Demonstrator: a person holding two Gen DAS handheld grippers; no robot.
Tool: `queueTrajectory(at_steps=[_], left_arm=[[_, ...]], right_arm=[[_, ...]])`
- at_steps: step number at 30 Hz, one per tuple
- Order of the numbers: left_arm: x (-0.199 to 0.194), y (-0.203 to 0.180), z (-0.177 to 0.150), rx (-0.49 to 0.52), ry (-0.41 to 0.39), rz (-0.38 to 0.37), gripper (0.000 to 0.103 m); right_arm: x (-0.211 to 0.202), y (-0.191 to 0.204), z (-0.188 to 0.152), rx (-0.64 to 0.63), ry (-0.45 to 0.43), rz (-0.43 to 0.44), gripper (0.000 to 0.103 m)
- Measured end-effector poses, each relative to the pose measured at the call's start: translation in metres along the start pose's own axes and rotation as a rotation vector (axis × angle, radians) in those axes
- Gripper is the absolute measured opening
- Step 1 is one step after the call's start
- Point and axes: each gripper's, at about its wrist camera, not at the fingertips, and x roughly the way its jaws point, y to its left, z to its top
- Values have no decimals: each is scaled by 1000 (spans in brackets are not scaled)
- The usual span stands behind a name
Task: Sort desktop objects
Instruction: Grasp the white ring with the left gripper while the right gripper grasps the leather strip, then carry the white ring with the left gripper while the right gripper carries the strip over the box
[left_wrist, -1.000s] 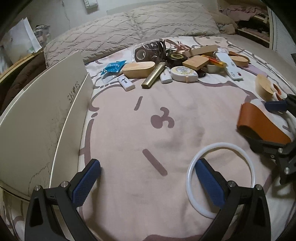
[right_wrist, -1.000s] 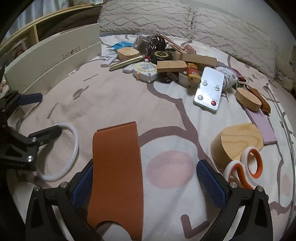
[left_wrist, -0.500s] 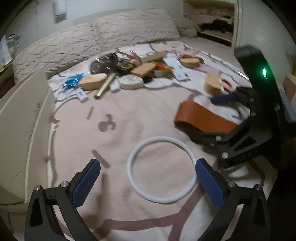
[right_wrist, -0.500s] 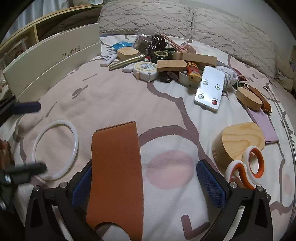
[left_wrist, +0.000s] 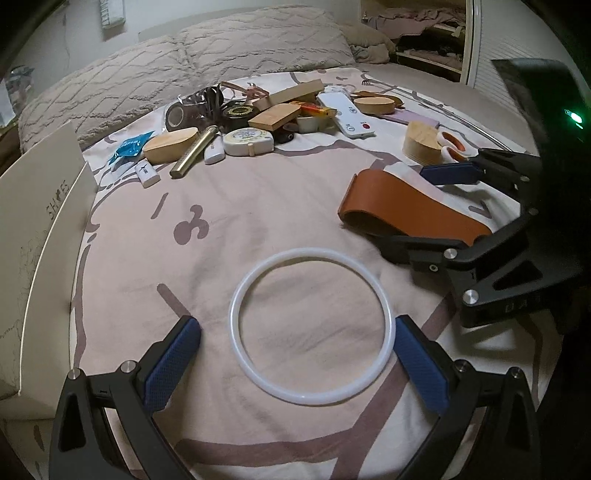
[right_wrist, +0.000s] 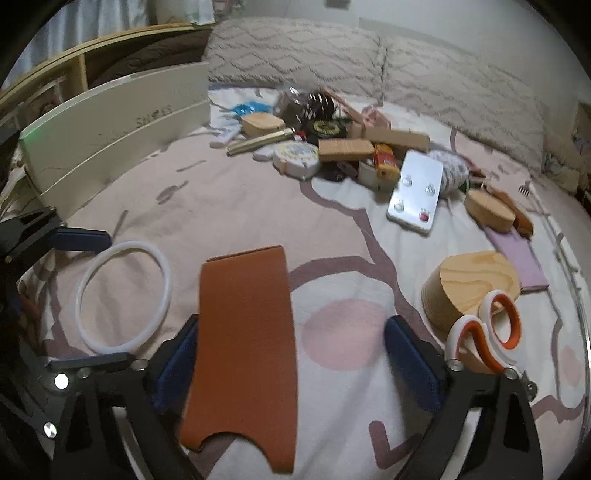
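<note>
On the bed (left_wrist: 229, 206), spread with a pink and white patterned cover, your two pillows (right_wrist: 369, 59) lie along the far edge, and a cream shoe box (right_wrist: 110, 122) stands along the left edge. In front of the pillows you have a heap of small things: a white remote (right_wrist: 415, 190), a round tape measure (left_wrist: 248, 142), wooden blocks, a gold tube (left_wrist: 194, 156) and a blue packet (left_wrist: 130, 147), all well apart from your grippers. Nearer you, towards the right edge, a rounded wooden block (right_wrist: 469, 282) sits with orange-handled scissors (right_wrist: 487, 332) touching its near side. The brown leather sleeve (right_wrist: 245, 332) lies flat near the front edge, and your right gripper (right_wrist: 293, 363) straddles it: the jaws have just been closing, the sleeve sits between them against the left pad, while the right pad (right_wrist: 412, 363) stands clear of it over bare cover, so nothing is clamped. Just left of the sleeve lies the white ring (left_wrist: 310, 326), flat on the cover. Your left gripper (left_wrist: 295, 360) is spread wide around it, with one pad (left_wrist: 421, 365) just beside the ring's right rim and the other apart from the left rim; it holds nothing.
</note>
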Motion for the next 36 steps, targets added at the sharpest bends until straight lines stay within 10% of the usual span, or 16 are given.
queueTrajectory(at_steps=[7,16,36], left_arm=[[-1,-1,1,-7,-26,11,103],[-6,-9,3,16,-56,15,85],[-13,-5,15,-83,-81,9,85]], right_arm=[[-10,4,-2,-15,-47,31,46],[-14,-9,-3,68,-78,45,46],[-21,-20,-5,121,-114,54,46]])
